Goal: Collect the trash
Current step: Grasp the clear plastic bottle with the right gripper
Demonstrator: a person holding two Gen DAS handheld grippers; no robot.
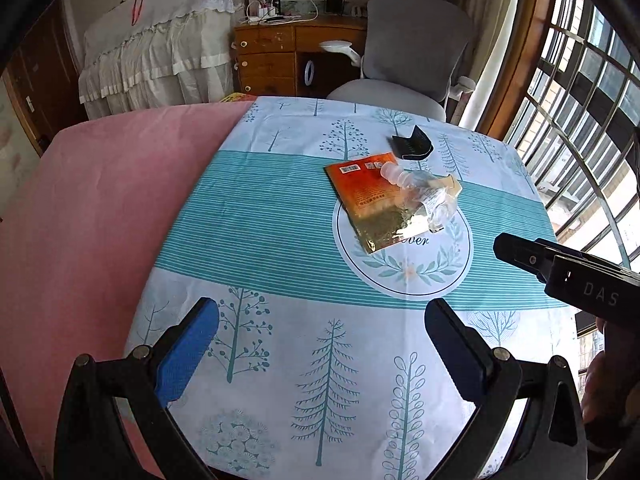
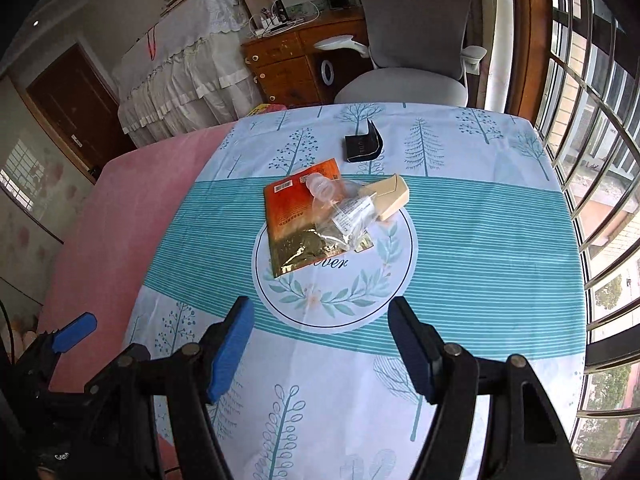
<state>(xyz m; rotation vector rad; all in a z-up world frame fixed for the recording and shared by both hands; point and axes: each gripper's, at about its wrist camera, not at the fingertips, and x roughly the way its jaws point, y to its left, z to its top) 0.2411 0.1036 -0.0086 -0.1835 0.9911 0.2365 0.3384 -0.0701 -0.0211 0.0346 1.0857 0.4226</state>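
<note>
Hovering over the near edge of the bench [image 2: 500,240], the right gripper [image 2: 320,350] is seen with its blue-padded fingers [image 2: 230,354] spread wide and nothing between them. The left gripper [image 1: 322,350] is likewise held with its fingers [image 1: 186,356] spread apart and empty above the tree-patterned cloth [image 1: 280,240]. Farther in, at the middle of the bench, the trash is gathered in one small heap: an orange and gold foil packet [image 2: 298,220] is overlapped by a crumpled clear plastic bottle [image 2: 344,204], and a tan paper box [image 2: 390,196] is found touching the bottle's far side. A bent black card piece [image 2: 364,142] is set just beyond the heap, apart from it. A grey office chair [image 2: 412,40] is seen beyond the bench.
</note>
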